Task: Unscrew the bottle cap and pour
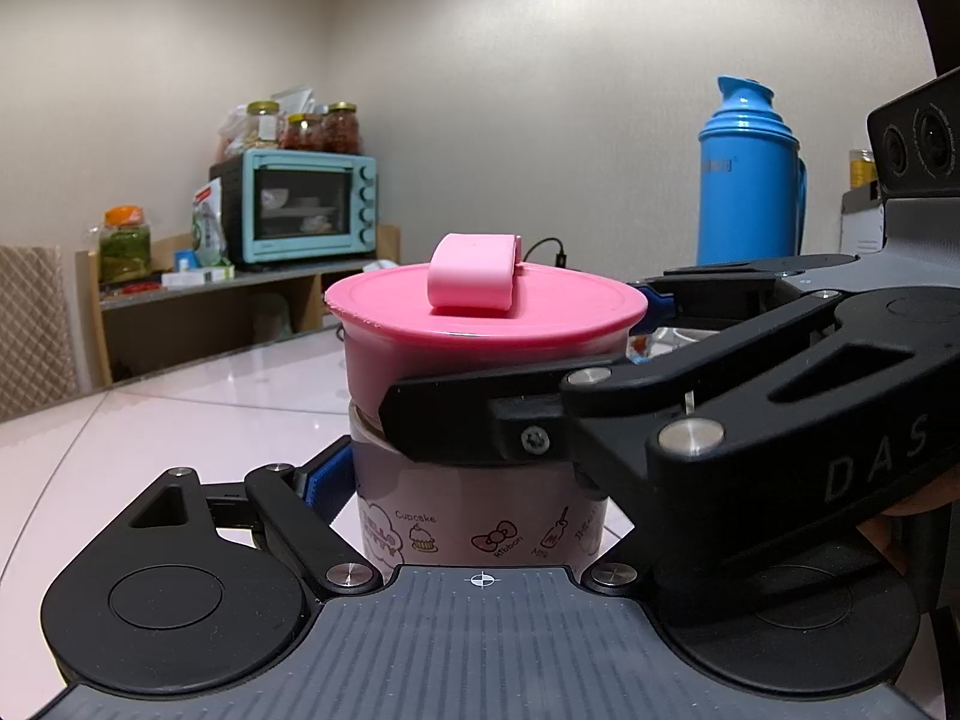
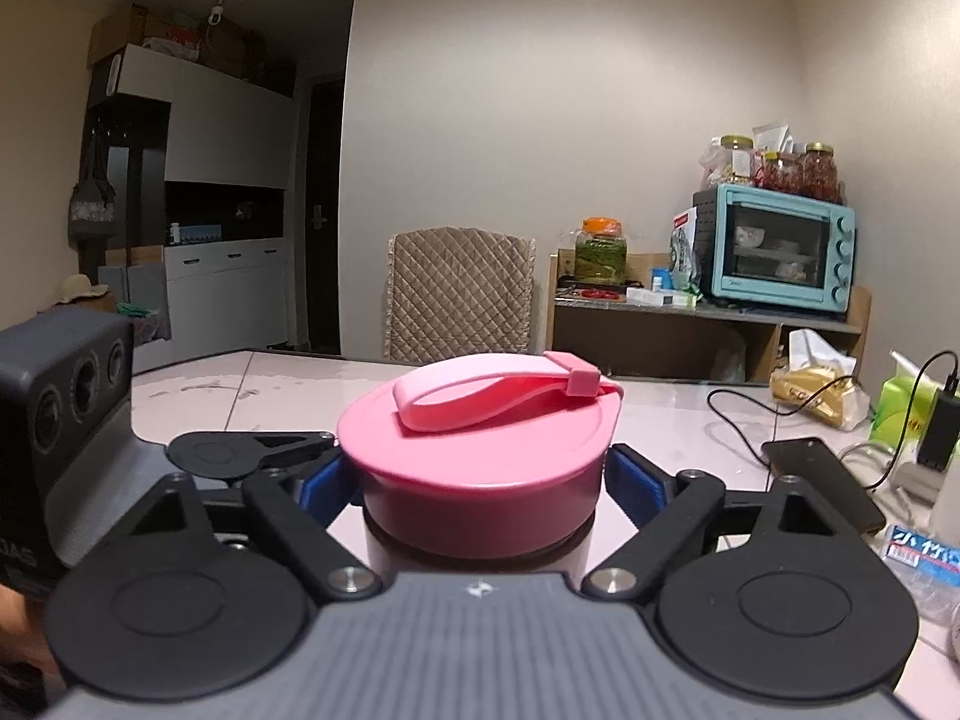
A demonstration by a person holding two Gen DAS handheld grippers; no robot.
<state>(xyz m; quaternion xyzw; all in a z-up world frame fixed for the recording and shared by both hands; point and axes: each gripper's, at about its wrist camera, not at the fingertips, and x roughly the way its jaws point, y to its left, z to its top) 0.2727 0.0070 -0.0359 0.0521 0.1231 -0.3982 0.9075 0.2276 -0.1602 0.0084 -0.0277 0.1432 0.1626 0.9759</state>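
- The bottle point(image 1: 480, 516), a squat pale container printed with small cartoon drawings, stands on the glossy white bench point(image 1: 180, 414) right at the near edge of both wrist views.
- Its pink cap point(image 1: 486, 312) is still seated on top, and a lighter pink strap loop point(image 1: 474, 273) lies folded across the lid.
- The left tool point(image 1: 474, 498) is pinching the bottle body low down; one blue pad point(image 1: 327, 477) shows pressed against the left side of the printed wall, while the opposite pad is hidden behind the other tool.
- The right tool point(image 2: 480, 480) sits higher, clamped on the pink cap point(image 2: 480, 468), with blue pads point(image 2: 639, 483) touching the cap's skirt on either side.
- In the left wrist view a black finger point(image 1: 480, 420) of the right tool crosses in front of the bottle just under the cap's rim.
- A blue thermos point(image 1: 750, 174) stands far right on the bench, well apart from the bottle.
- A turquoise toaster oven point(image 1: 306, 207) sits on a wooden shelf against the far wall, with jars on top of it.
- To the right of the bottle, a dark phone point(image 2: 822, 480) and a black cable point(image 2: 780, 396) lie on the bench.
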